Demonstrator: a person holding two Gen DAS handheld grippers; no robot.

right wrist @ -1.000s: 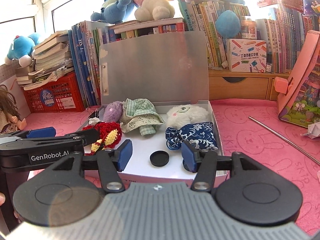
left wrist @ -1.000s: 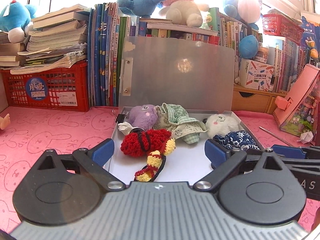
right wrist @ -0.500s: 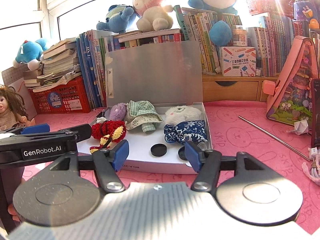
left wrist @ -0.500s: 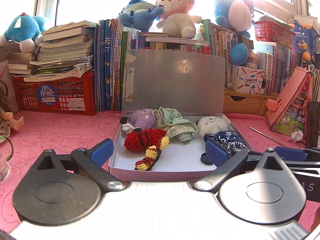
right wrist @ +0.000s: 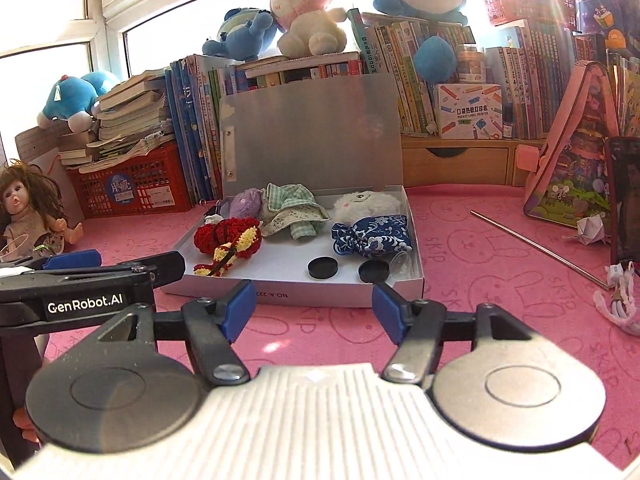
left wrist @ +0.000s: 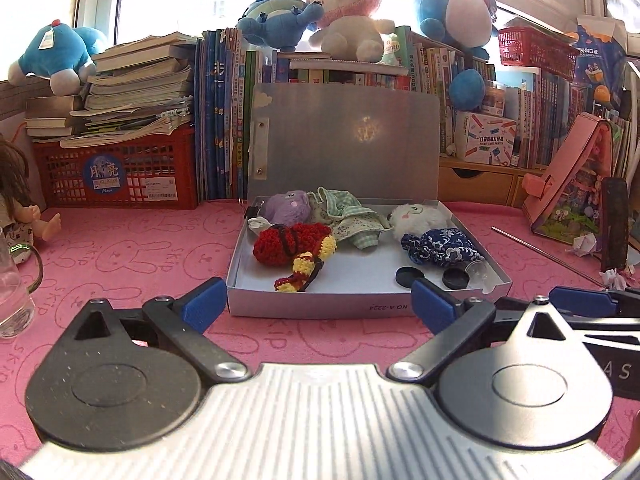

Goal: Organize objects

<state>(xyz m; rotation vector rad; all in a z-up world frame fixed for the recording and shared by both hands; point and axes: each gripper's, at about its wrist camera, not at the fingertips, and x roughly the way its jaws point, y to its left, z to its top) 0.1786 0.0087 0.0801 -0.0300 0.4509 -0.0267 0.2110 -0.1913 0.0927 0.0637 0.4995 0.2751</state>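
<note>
From the left wrist view, the left gripper [left wrist: 316, 304] hangs just short of the near wall of the open file box [left wrist: 320, 307], its blue fingers wide apart and holding nothing. The box lies straight ahead, its long axis running crosswise to the fingers, its lid [left wrist: 352, 140] standing upright against the books at the desk's back edge. Inside, the red and yellow crochet toy [left wrist: 294, 246] sits toward the box's left side, the purple plush [left wrist: 289, 208] in the far left corner, the green checked cloth [left wrist: 348, 224] mid-back, the white plush [left wrist: 416, 216] and the blue floral pouch [left wrist: 440, 246] to the right, and two black caps [left wrist: 410, 276] near the front right corner. The right gripper's blue tip [left wrist: 580, 298] shows at the right edge.

From the right wrist view, the right gripper [right wrist: 314, 310] likewise waits before the box's near wall [right wrist: 320, 298], fingers spread and empty. The caps [right wrist: 323, 268] and pouch [right wrist: 372, 236] lie almost dead ahead. Outside the box, a metal rod [right wrist: 536, 246] and a folded paper piece [right wrist: 592, 230] rest on the pink desk mat [right wrist: 480, 320] toward the right (the right gripper looks nearer to both). A doll [right wrist: 28, 212] sits at the far left, nearer the left gripper [right wrist: 72, 260].
</note>
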